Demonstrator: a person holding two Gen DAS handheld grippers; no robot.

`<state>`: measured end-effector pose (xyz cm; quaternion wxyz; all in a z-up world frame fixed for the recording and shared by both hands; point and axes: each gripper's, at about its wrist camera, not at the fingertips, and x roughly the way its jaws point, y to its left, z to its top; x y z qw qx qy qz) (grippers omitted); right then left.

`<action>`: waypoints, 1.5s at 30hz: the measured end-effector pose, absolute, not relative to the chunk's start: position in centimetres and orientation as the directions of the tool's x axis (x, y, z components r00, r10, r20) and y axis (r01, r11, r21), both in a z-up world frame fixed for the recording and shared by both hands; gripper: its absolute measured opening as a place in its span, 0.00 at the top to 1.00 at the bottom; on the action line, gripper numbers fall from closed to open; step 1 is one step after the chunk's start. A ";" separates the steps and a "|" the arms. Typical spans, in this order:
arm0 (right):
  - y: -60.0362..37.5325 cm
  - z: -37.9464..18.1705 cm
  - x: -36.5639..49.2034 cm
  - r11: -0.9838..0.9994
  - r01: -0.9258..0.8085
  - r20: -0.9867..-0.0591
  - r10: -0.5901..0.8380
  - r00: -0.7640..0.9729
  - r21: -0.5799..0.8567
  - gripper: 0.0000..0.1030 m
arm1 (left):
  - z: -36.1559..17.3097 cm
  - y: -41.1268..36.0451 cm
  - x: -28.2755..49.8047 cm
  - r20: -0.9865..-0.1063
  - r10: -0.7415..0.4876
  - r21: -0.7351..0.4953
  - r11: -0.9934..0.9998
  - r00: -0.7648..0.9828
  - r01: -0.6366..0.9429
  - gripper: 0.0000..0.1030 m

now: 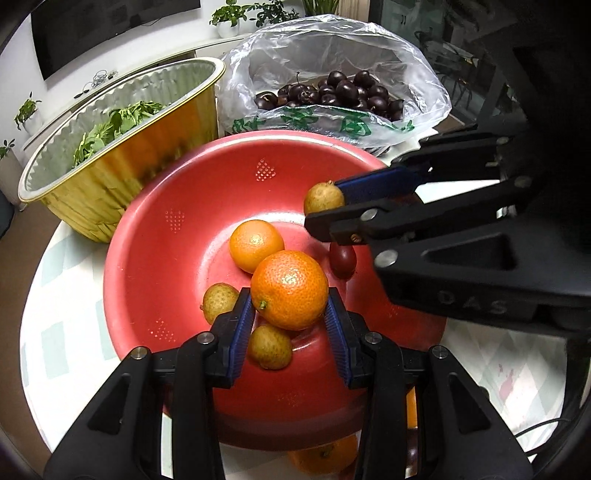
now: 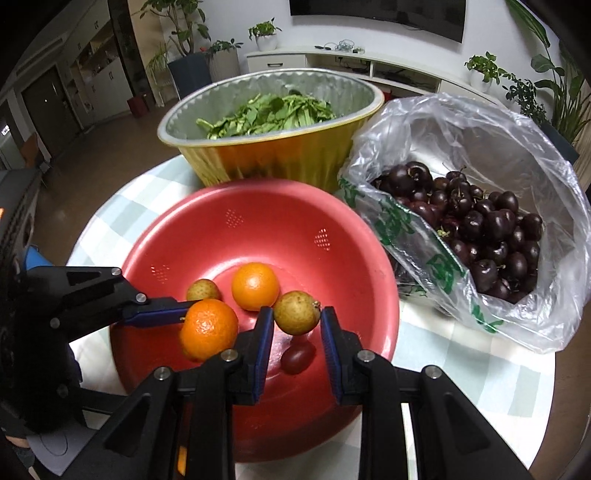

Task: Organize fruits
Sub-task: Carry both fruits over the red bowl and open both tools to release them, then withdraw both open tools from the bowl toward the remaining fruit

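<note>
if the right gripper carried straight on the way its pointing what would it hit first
Probably the inside of the red perforated plastic bowl, near the small dark red fruit lying under the right gripper. It grips a small yellow-brown round fruit, which would touch first. Depth is uncertain.

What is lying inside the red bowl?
In the red bowl lie one orange, two small brownish fruits and a dark red one; anything beneath the tongs stays hidden.

home living room, wall television (image 2: 376, 13), low white cabinet (image 2: 343, 61), potted plants (image 2: 264, 33), dining table (image 2: 461, 369)
</note>
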<state>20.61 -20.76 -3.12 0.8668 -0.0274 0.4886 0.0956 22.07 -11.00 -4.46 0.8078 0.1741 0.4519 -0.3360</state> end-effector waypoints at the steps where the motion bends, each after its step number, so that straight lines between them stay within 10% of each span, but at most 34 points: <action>1: -20.8 -3.3 20.7 0.980 -0.191 -0.854 0.138 0.501 0.046 0.72 | -4.5 -11.0 22.1 -0.846 -0.386 -0.022 0.714 0.367 0.699 0.64; 5: -20.7 -4.2 21.2 0.983 -0.183 -0.866 0.121 0.485 0.035 0.72 | -4.5 -11.0 22.2 -0.843 -0.386 -0.021 0.721 0.376 0.693 0.64; 9: -20.4 -4.4 21.1 0.982 -0.188 -0.865 0.108 0.490 0.016 0.72 | -4.3 -10.8 22.1 -0.834 -0.382 -0.005 0.728 0.399 0.685 0.40; 20: -20.6 -3.2 20.1 0.984 -0.177 -0.848 0.104 0.520 0.012 0.67 | -2.3 -9.7 20.1 -0.809 -0.414 -0.020 0.729 0.417 0.684 0.35; 28: -21.9 0.7 14.1 0.988 -0.140 -0.765 0.137 0.629 0.062 0.27 | 1.0 -5.3 16.2 -0.738 -0.458 -0.054 0.772 0.495 0.633 0.05; 45: -17.2 -3.6 0.6 0.973 -0.098 -0.799 0.228 0.556 0.209 0.36 | -0.7 2.1 5.0 -0.745 -0.396 -0.069 0.846 0.537 0.529 0.00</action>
